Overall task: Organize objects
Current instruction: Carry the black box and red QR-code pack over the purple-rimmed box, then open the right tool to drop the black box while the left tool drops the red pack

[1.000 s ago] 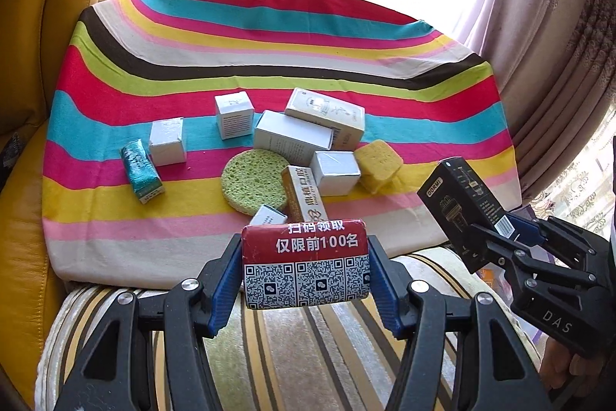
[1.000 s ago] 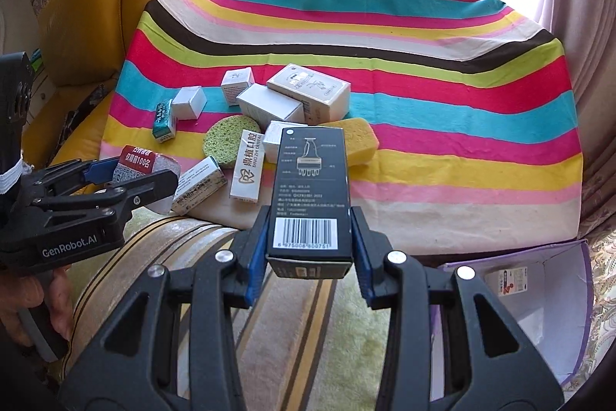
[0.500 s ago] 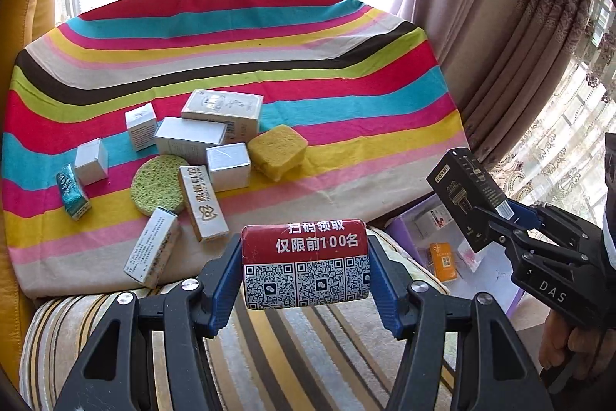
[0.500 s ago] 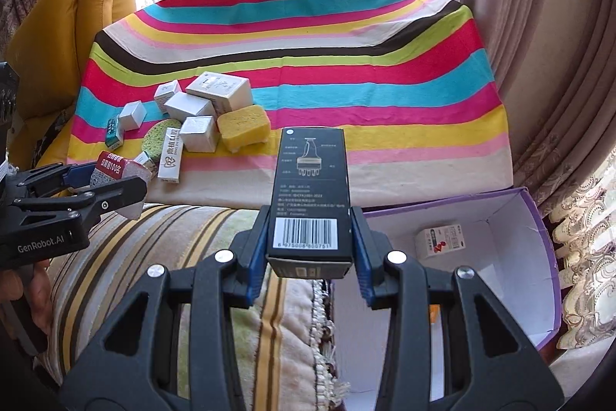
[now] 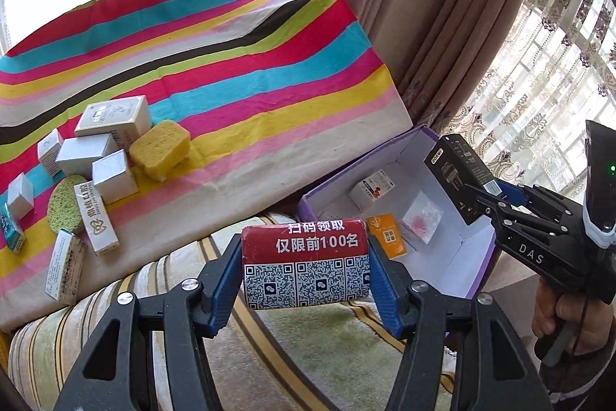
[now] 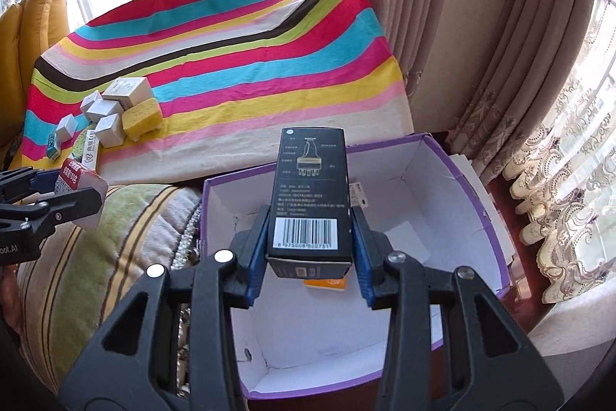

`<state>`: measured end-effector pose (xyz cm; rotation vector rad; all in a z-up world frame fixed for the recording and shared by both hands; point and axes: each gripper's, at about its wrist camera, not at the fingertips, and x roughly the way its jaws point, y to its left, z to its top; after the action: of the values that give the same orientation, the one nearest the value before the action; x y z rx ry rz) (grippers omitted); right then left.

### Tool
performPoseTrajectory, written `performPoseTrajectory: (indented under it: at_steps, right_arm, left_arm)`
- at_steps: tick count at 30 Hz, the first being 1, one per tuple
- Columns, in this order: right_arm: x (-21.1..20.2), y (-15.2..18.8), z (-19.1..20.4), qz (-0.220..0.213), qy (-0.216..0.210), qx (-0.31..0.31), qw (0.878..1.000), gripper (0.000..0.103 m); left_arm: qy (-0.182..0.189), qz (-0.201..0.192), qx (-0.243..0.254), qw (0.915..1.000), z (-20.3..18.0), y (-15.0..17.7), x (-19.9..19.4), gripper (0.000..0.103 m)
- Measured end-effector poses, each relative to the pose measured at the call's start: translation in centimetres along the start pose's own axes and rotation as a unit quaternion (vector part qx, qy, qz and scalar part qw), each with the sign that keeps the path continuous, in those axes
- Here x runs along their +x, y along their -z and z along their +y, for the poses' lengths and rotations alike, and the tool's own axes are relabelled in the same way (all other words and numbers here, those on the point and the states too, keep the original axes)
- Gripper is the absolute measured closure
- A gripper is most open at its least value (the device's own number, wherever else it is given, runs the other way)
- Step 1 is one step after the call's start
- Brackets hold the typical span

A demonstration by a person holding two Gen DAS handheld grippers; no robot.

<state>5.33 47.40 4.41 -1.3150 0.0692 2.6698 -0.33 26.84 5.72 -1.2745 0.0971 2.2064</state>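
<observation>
Hovering over the purple box (image 6: 454, 180), right gripper (image 6: 310, 249) clamps a black carton (image 6: 312, 195), left gripper (image 5: 304, 272) grips a red pack (image 5: 304, 257); few items inside, most left on the cloth (image 5: 231, 64) beside it.

The striped cloth (image 5: 238, 72) looked matt and woven, the yellow sponge (image 5: 159, 150) rough and porous. The black box (image 6: 311, 197) was smooth printed card; the purple bin (image 6: 454, 180) showed plain white paperboard inside.

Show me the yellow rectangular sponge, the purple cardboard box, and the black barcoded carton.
yellow rectangular sponge (image 5: 159, 149), left wrist view, top face.
purple cardboard box (image 6: 467, 187), right wrist view, inner right wall.
black barcoded carton (image 6: 310, 195), right wrist view, printed upper face.
</observation>
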Motion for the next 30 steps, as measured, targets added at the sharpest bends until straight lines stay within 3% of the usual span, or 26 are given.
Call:
performPoseTrajectory:
  at_steps: [8,18,20,22,24,26,30]
  right_arm:
    - [0.2,1.9,-4.0,0.017,0.041,0.024,0.999,0.060]
    - [0.0,4.5,-6.5,0.042,0.046,0.033,0.998,0.059]
    - [-0.1,4.6,-6.7,0.043,0.045,0.034,0.997,0.056]
    - [-0.3,4.6,-6.6,0.044,0.043,0.028,0.998,0.045]
    - [-0.6,4.5,-6.2,0.038,0.040,0.020,0.998,0.041]
    - [-0.8,4.2,-5.8,0.032,0.033,0.017,0.999,0.040]
    - [-1.2,3.5,-5.0,0.024,0.025,0.014,0.999,0.026]
  left_arm:
    - [0.022,0.019,0.041,0.9987,-3.7,-0.4,1.5,0.042]
    - [0.055,0.033,0.086,0.9942,-7.0,-0.5,2.7,0.040]
    - [0.054,0.035,0.090,0.9939,-7.2,-0.5,2.8,0.037]
    - [0.056,0.032,0.087,0.9941,-7.0,-0.5,2.6,0.034]
    - [0.056,0.026,0.080,0.9949,-6.8,-0.6,2.3,0.033]
    - [0.060,0.018,0.077,0.9951,-6.6,-0.7,1.8,0.030]
    - [0.055,-0.012,0.077,0.9955,-6.3,-0.9,0.5,0.026]
